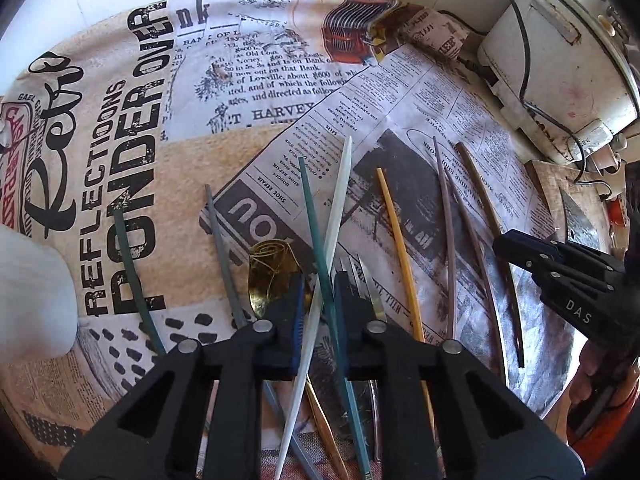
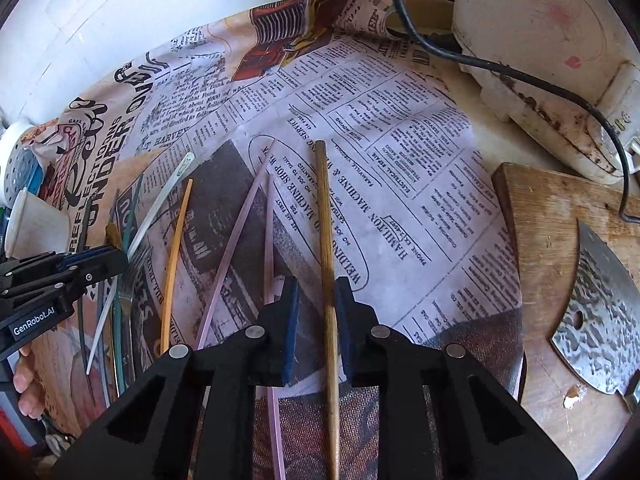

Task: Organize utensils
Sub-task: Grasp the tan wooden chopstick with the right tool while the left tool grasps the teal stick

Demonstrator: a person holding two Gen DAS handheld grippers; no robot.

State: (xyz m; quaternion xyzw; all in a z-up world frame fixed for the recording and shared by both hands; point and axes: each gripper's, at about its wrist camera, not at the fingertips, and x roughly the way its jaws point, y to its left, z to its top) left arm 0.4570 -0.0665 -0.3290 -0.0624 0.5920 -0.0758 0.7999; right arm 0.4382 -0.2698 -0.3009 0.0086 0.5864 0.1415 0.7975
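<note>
Loose chopsticks, a gold spoon [image 1: 269, 276] and a fork [image 1: 362, 280] lie on a newspaper-print cloth [image 1: 240, 80]. My left gripper [image 1: 318, 300] is open, its jaws either side of a crossed white chopstick [image 1: 338, 200] and teal chopstick [image 1: 314, 216]. A yellow chopstick [image 1: 396, 232], mauve chopsticks [image 1: 446, 216] and a brown chopstick [image 1: 486, 204] lie to the right. My right gripper [image 2: 316, 308] is open around the brown chopstick [image 2: 325, 220], jaws close to it but apart. Mauve chopsticks [image 2: 240, 236] and the yellow one [image 2: 176, 252] lie to its left.
A white appliance [image 1: 560, 56] with a black cord [image 2: 520, 76] stands at the back right. A wooden cutting board [image 2: 560, 280] with a cleaver [image 2: 596, 320] lies right of the cloth. A white cup [image 2: 36, 224] stands at the left. Grey and green chopsticks [image 1: 128, 264] lie left.
</note>
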